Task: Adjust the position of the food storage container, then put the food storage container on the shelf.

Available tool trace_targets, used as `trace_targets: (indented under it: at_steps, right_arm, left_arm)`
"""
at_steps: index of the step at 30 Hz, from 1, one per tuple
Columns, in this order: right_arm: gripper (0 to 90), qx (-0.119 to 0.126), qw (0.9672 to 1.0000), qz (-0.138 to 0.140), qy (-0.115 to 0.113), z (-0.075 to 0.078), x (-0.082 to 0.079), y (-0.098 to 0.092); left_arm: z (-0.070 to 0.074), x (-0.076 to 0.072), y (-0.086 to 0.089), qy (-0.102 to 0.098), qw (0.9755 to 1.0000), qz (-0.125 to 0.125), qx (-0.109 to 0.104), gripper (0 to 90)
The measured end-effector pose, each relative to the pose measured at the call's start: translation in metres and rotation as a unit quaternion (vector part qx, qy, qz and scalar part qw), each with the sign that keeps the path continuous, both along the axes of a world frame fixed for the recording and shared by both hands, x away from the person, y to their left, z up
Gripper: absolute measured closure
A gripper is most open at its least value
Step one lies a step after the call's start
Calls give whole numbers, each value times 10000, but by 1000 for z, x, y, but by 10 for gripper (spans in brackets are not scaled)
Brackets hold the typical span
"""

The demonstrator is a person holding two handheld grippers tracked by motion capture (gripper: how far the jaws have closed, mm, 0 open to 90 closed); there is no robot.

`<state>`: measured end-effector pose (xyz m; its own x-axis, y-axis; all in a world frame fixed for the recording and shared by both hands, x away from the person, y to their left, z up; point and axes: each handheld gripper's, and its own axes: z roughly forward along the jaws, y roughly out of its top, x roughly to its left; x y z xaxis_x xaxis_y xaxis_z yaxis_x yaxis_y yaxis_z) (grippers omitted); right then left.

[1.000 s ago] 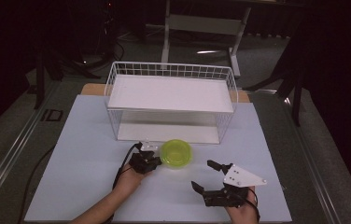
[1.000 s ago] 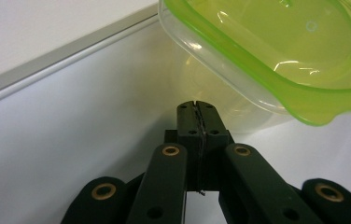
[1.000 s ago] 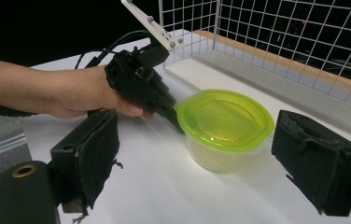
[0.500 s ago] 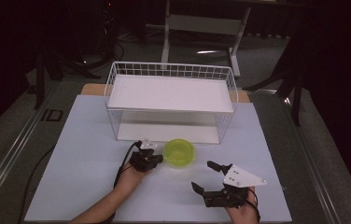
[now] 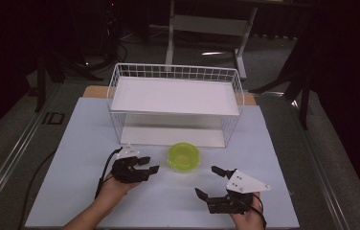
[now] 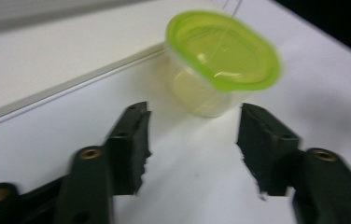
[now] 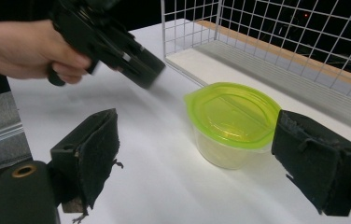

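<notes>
While I hold a gripper in each hand over the white table (image 5: pixel 73 143), the small clear container (image 5: pixel 184 157) with its lime-green lid (image 7: pixel 232 113) stands upright on the tabletop just in front of the white wire rack (image 5: pixel 175 103), outside it and near the middle of the rack's front edge. My left gripper (image 5: pixel 150 166) sits to the left of the container, close beside it but apart from it, its jaws spread wide and aimed toward the container; in the left gripper view the tub (image 6: pixel 220 60) stands beyond the two black pads (image 6: pixel 129 144), untouched, with bare table between them. My right gripper (image 5: pixel 211 181) rests nearer to me than the container and a little to its right, jaws also spread, gripping nothing. In the right gripper view the container sits between and beyond the parted pads (image 7: pixel 94 154), with my left hand (image 7: pixel 29 49) and its gripper (image 7: pixel 117 44) on the far side of it, and the rack's grid wall (image 7: pixel 276 32) rising behind
</notes>
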<state>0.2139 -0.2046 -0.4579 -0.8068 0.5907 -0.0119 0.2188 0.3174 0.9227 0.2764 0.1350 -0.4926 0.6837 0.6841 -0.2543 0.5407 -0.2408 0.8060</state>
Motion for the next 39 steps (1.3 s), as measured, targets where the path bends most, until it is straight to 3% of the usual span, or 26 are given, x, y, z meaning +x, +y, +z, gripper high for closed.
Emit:
trace_targets:
  at_steps: [1,2,3,5,6,7,9,11,16,19,22,24,28,31,33,36,39]
  right_arm:
    - [148,-10,10000,-1,-6,0,0,0]
    - [148,-10,10000,-1,-6,0,0,0]
    - [148,-28,10000,-6,-7,0,0,0]
    - [148,-3,10000,-15,-1,1,0,0]
    - [148,-23,10000,-23,-21,3,0,1]
    - [148,-11,10000,-19,7,4,0,2]
    - [148,-27,10000,15,23,6,0,2]
    - [148,-88,9999,32,-38,10,0,3]
    - [148,-140,9999,5,-49,21,7,3]
    - [147,-32,9999,-83,70,26,16,1]
    - [147,43,9998,-165,65,28,24,1]
    - [142,93,9997,-201,98,28,29,2]
    - [136,125,9996,-187,193,25,38,5]
    - [133,154,9993,-242,221,23,45,5]
    - [125,203,9990,-240,331,22,50,5]
    - [125,98,9991,-350,210,19,58,5]
    - [127,76,9986,-440,293,18,63,5]
  left_arm:
    - [4,-3,2,-60,9999,-78,-140,382]
    - [4,-3,2,-60,9999,-78,-140,340]
    - [10,-8,4,-96,9995,-135,-263,340]
    - [13,-10,4,-81,9993,-201,-296,210]
    - [20,-16,6,-267,9984,-328,-384,175]
    - [24,-18,6,-325,9980,-343,-424,148]
    - [29,-20,4,-271,9981,-343,-435,108]
    - [34,-20,2,-282,9978,-365,-484,14]
    - [42,-20,-2,-484,9952,-491,-700,14]
    - [44,-16,-5,-552,9946,-604,-639,15]
    - [45,-9,-7,-470,9949,-591,-662,19]
    - [45,-4,-8,-493,9938,-656,-756,19]
    - [46,4,-13,-440,9948,-664,-633,42]
    - [47,11,-15,-210,9963,-594,-587,42]
    - [48,14,-18,-212,9967,-550,-566,42]
    - [47,19,-22,-237,9968,-529,-557,42]
    - [44,24,-28,-168,9966,-593,-545,38]
